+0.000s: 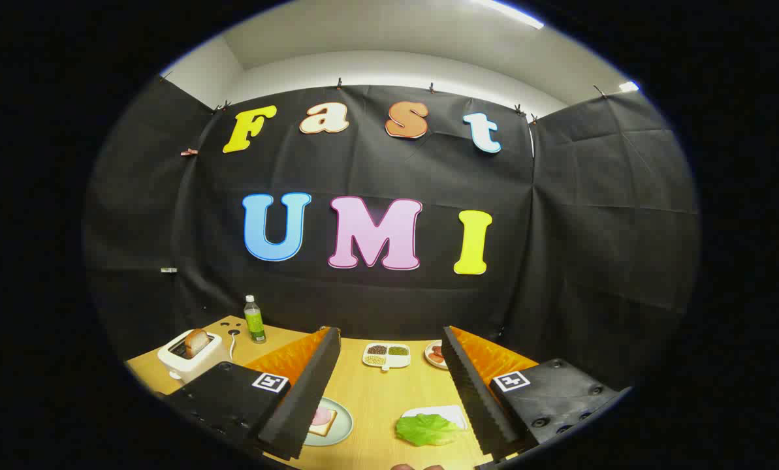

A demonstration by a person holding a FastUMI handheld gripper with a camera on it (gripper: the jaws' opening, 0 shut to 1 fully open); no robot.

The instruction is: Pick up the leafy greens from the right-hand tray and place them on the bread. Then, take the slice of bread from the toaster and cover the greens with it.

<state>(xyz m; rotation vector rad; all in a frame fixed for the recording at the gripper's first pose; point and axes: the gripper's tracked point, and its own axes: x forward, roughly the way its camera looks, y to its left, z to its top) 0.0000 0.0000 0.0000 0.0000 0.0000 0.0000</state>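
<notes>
My gripper (389, 405) hangs open above the wooden table (379, 391), nothing between its fingers. The leafy greens (427, 429) lie on a white tray (451, 412) just inside the right finger, near the table's front. By the left finger stands a pale green plate (340, 427) with a bread slice (322, 423) topped by a pink slice of ham; the finger hides part of it. Far off to the left sits a white toaster (190, 356) with a browned slice of bread (196, 341) sticking up from its slot.
A small green bottle (254, 320) stands behind the toaster. Beyond the fingers lies a white divided dish (386, 356) of grains, with a small plate (434, 354) of red food to its right. Black cloth walls close the booth behind.
</notes>
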